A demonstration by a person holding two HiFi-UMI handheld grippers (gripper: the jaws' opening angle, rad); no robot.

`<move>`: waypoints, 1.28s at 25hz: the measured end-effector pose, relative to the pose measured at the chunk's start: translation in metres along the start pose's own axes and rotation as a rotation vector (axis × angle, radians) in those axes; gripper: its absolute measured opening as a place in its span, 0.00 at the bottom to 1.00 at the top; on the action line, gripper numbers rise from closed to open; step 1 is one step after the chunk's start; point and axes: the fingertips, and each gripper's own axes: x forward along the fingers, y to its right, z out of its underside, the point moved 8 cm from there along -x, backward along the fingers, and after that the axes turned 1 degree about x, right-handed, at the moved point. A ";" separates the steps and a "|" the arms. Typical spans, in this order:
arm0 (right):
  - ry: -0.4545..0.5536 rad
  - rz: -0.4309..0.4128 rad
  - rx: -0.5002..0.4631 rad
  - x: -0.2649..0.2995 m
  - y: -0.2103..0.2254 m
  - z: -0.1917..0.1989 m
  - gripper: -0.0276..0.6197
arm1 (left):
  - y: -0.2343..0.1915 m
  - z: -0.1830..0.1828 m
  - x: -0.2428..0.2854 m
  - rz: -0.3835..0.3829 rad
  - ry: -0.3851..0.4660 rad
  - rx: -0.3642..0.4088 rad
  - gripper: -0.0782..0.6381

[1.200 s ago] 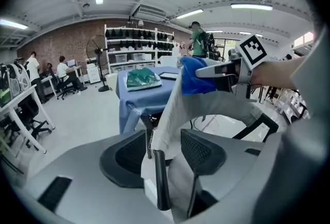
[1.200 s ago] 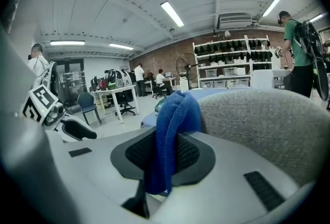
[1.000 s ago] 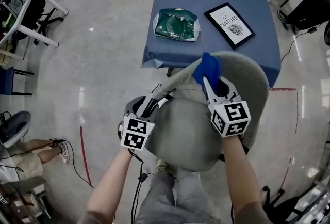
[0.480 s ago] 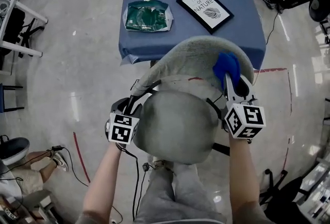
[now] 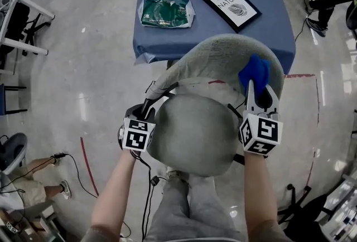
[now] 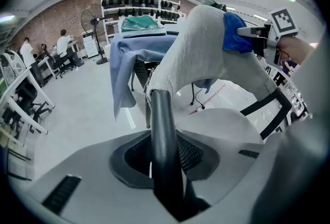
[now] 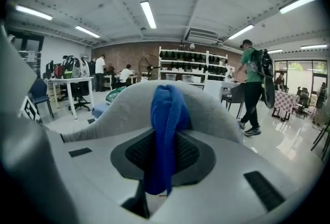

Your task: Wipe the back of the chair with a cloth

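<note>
My right gripper (image 5: pixel 255 90) clamps the blue cloth (image 5: pixel 254 71) against the top right edge of the grey chair back (image 5: pixel 215 54). My left gripper (image 5: pixel 146 111) has just been closing and now grips the black armrest bar (image 6: pixel 165 145).

1. blue-covered table (image 5: pixel 167 40): a green packet (image 5: pixel 166 10) lies at its left, a framed print (image 5: pixel 229 5) at its right, the two apart.
2. grey floor (image 5: pixel 100 79): the chair (image 5: pixel 223 62) stands on it just beside the table; a red tape line (image 5: pixel 85 165) runs at the left.
</note>
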 end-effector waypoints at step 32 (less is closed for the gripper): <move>-0.064 0.172 0.086 -0.032 0.047 0.041 0.18 | -0.004 0.002 0.001 0.026 -0.036 0.001 0.19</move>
